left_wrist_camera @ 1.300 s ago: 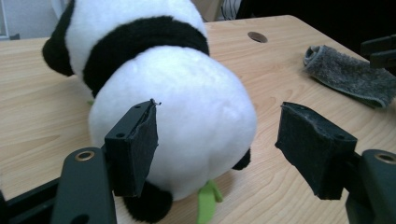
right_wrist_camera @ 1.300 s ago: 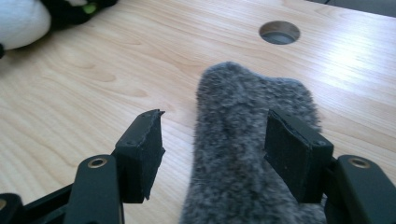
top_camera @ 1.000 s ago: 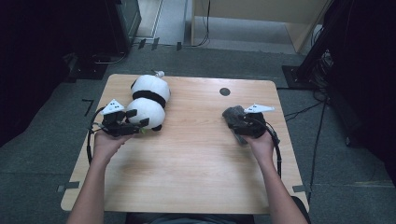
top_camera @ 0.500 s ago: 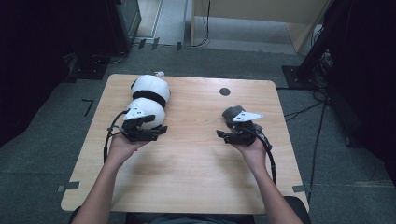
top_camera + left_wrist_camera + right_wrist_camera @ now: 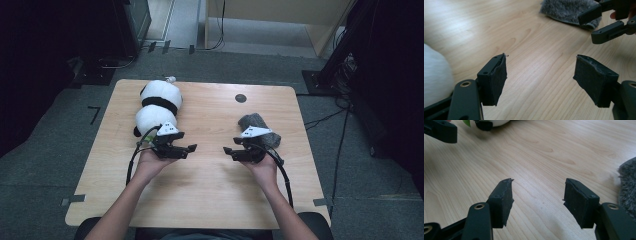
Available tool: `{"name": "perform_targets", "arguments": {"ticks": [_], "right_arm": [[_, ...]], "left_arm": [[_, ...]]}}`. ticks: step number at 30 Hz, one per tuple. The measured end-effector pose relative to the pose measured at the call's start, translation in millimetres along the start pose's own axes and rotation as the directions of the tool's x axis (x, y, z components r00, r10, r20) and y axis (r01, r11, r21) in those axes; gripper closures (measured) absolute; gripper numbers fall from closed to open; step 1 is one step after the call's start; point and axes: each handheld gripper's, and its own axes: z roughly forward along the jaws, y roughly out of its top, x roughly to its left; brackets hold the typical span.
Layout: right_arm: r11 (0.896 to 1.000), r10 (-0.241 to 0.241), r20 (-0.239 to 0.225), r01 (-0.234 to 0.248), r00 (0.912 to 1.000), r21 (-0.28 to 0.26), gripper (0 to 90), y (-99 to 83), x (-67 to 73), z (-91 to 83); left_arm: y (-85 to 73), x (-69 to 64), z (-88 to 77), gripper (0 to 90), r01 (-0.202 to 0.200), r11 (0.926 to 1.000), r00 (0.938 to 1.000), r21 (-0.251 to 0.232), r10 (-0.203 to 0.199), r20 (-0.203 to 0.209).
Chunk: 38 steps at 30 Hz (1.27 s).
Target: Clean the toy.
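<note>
In the high view, both grippers have drawn inward from the table's edges toward the centre of the frame since a second ago: the left gripper [image 5: 189, 148] has left its earlier place at the left flank of the panda plush [image 5: 156, 108] and now sits just below the plush's lower end, jaws pointing right; the right gripper [image 5: 229, 151] has slid left off the grey furry cloth [image 5: 259, 127] and now lies just below and left of it, jaws pointing left. The two grippers face each other across a bare strip of the wooden table [image 5: 210, 200], near but apart. Neither one holds anything. This suggests a neutral, ready posture between handling steps, with both items still to be picked up. The plush lies lengthwise at upper left of the tabletop, white with a black band across its middle; the cloth is a small crumpled heap at centre right. In the left gripper view, the left gripper [image 5: 540, 75] stands released, jaws apart over bare wood; the white plush [image 5: 435, 75] bulges at the left edge, and the cloth [image 5: 569, 11] lies at the top with the other gripper [image 5: 596, 25] in front of it. In the right gripper view, the right gripper [image 5: 537, 195] is likewise released and empty; the cloth [image 5: 627, 187] fringes the right edge, and the plush [image 5: 496, 122] sits at the top left.
</note>
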Motion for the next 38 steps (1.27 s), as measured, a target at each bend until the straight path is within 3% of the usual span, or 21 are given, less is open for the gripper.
{"name": "perform_targets", "arguments": {"ticks": [5,9,18,20,27,38], "right_arm": [[1.0,-0.007,0.007,0.007,1.0,0.025,40.1,-8.6,-0.4,5.7],[0.999,0.009,0.01,-0.01,0.9999,0.035,40.1,-14.9,-1.3,11.6],[0.996,0.012,-0.001,-0.012,0.9999,0.087,40.0,-22.7,1.2,31.8],[0.997,0.001,0.004,-0.001,1.0,0.083,39.7,-24.1,2.7,34.9],[0.997,-0.053,0.02,0.051,0.9984,0.065,35.1,-25.2,7.6,40.3],[0.998,-0.05,0.013,0.05,0.9986,0.048,29.4,-26.4,6.6,42.3]], "left_arm": [[-5.5,-3.1,19.2,26.1,-0.011,0.998,0.9994,0.062,0.013,-0.031],[-13.4,-0.8,33.2,27.0,0.024,0.9975,0.9988,0.067,-0.021,-0.045],[-25.4,2.8,51.4,27.0,0.01,0.9917,0.9977,0.128,-0.002,-0.068],[-26.8,2.3,51.8,26.8,-0.011,0.9926,0.9972,0.121,0.02,-0.072],[-28.0,2.5,52.1,26.6,-0.028,0.9928,0.9962,0.116,0.038,-0.079],[-28.0,2.4,52.1,26.6,-0.03,0.9927,0.996,0.117,0.039,-0.08]]}}
